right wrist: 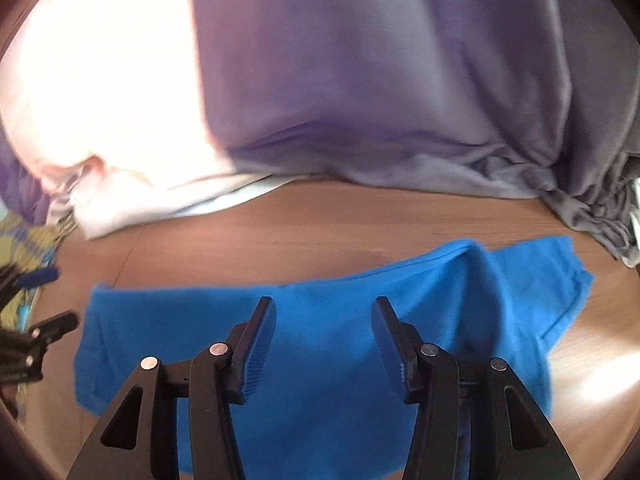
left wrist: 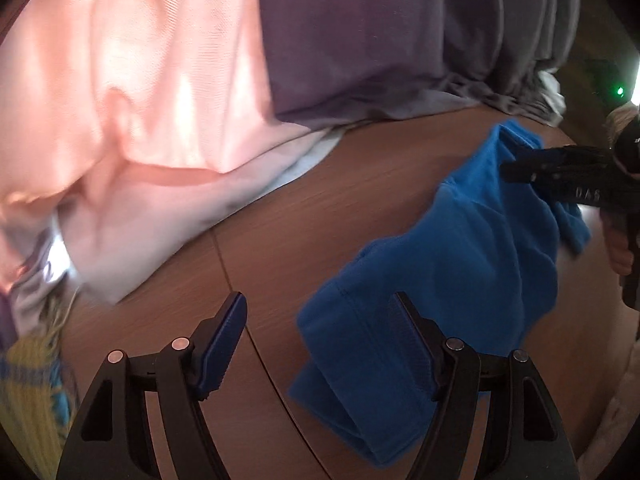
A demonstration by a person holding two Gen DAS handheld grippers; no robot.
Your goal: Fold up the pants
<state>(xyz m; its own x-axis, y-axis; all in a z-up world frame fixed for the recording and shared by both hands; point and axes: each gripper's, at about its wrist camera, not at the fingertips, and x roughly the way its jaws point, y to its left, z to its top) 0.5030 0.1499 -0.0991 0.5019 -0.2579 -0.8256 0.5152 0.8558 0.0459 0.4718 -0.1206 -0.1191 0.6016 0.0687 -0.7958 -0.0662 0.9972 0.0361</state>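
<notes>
Tongs on the left (left wrist: 318, 344) stand wide apart and grip nothing: the right finger (left wrist: 412, 340) overlaps the near end of the blue pants (left wrist: 460, 264), while the left finger is over bare wood. The right tongs (right wrist: 324, 346) are also parted and hold nothing, poised above the middle of the pants, which spread out flat and rumpled beneath and past both fingers. In the left view the right tongs (left wrist: 560, 172) sit over the far end of the pants. The pants lie on the wooden desk (right wrist: 320, 220). Behind them, along the far edge of the desk, hang a pink cloth (left wrist: 140, 100) and a purple-grey cloth (right wrist: 380, 80). A yellow-and-blue patterned fabric (left wrist: 32, 380) shows at the left.
</notes>
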